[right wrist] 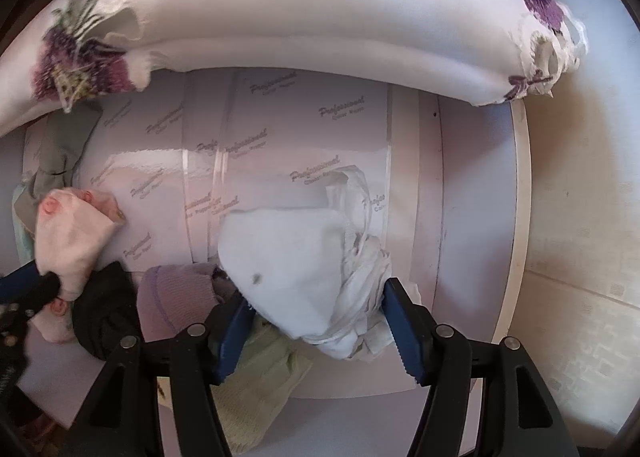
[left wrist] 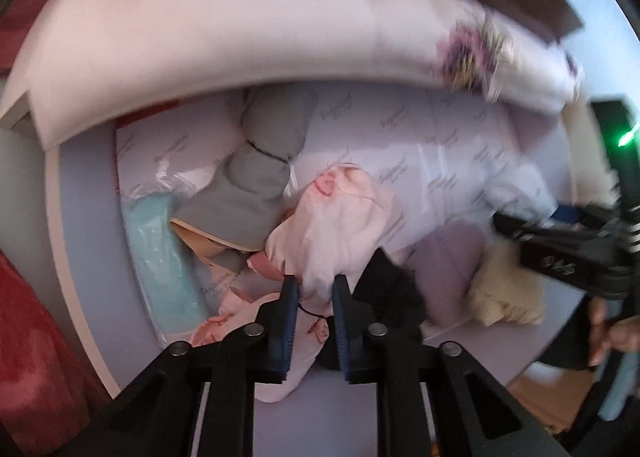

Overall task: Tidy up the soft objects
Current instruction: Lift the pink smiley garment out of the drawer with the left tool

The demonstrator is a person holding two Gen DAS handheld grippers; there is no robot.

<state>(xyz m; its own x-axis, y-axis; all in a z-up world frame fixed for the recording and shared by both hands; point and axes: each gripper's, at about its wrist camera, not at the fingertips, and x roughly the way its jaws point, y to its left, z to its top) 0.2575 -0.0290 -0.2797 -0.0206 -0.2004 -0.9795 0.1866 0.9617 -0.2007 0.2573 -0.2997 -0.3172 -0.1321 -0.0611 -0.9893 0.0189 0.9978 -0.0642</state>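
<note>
Left tongs (left wrist: 314, 287) are pinched on the pink sock (left wrist: 340, 221), gripping it low at the bunched end so the toe hangs forward of the tips. Right tongs (right wrist: 316, 299) stand about half open with a white cloth (right wrist: 288, 257) bundled between them, both pads pressed into it, so that reads as a grip too. Both pieces look light, limp and easily crushed; neither will keep its shape, and a hold on a thick gathered fold should carry better than one on a loose edge, which may slip free.

The container here is a white drawer (right wrist: 516, 193), lined with printed paper (right wrist: 256, 161). Ahead and left of the left tongs lie a grey cloth (left wrist: 256, 173) and a teal packet (left wrist: 160, 249). Between the two tongs sit a black item (right wrist: 104, 313) and a lilac sock (right wrist: 176, 297); a pale green knit (right wrist: 260, 377) lies under the right tongs. A folded floral sheet (right wrist: 280, 17) drapes across the far rim.
</note>
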